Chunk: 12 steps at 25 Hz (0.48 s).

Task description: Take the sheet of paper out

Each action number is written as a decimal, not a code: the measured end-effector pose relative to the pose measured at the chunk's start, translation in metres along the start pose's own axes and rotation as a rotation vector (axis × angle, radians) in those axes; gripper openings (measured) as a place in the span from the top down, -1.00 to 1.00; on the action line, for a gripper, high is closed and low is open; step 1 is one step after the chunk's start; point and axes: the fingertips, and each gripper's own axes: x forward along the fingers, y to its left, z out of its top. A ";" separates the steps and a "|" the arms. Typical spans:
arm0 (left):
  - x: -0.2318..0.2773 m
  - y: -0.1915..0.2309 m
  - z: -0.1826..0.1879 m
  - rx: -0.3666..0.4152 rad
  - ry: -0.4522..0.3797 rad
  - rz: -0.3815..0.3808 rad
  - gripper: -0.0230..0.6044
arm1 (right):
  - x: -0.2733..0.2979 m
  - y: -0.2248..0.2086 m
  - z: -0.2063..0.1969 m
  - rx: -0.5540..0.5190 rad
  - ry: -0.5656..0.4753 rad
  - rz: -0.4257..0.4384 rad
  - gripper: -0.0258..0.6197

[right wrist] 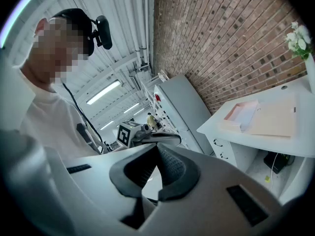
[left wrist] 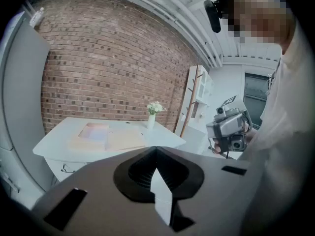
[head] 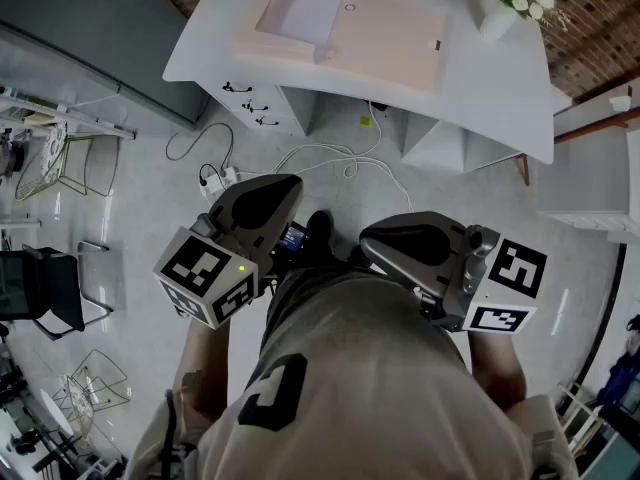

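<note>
Our left gripper [left wrist: 156,150] had its jaws closed on nothing, and so did our right gripper [right wrist: 157,147]. Both were well apart from the desk [head: 480,78]. The only print we saw was the black-and-white square markers [head: 205,268] on their cubes. The sheet of paper [head: 303,13] lay in the open folder [head: 385,38] toward the desk's left end, with a vase of flowers [head: 503,8] at its right corner. Only the gripper views showed the brick wall [left wrist: 108,68]; only the head view showed the cables [head: 320,155] below the desk.
</note>
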 end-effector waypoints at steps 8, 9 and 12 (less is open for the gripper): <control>-0.013 0.025 -0.004 0.015 0.000 -0.013 0.88 | 0.032 0.000 0.002 0.005 0.015 -0.017 0.85; -0.014 0.029 -0.004 0.016 0.002 -0.017 0.88 | 0.035 -0.001 0.003 0.010 0.012 -0.024 0.85; -0.016 0.039 -0.003 0.013 0.003 -0.029 0.88 | 0.044 -0.007 0.008 0.026 -0.003 -0.051 0.85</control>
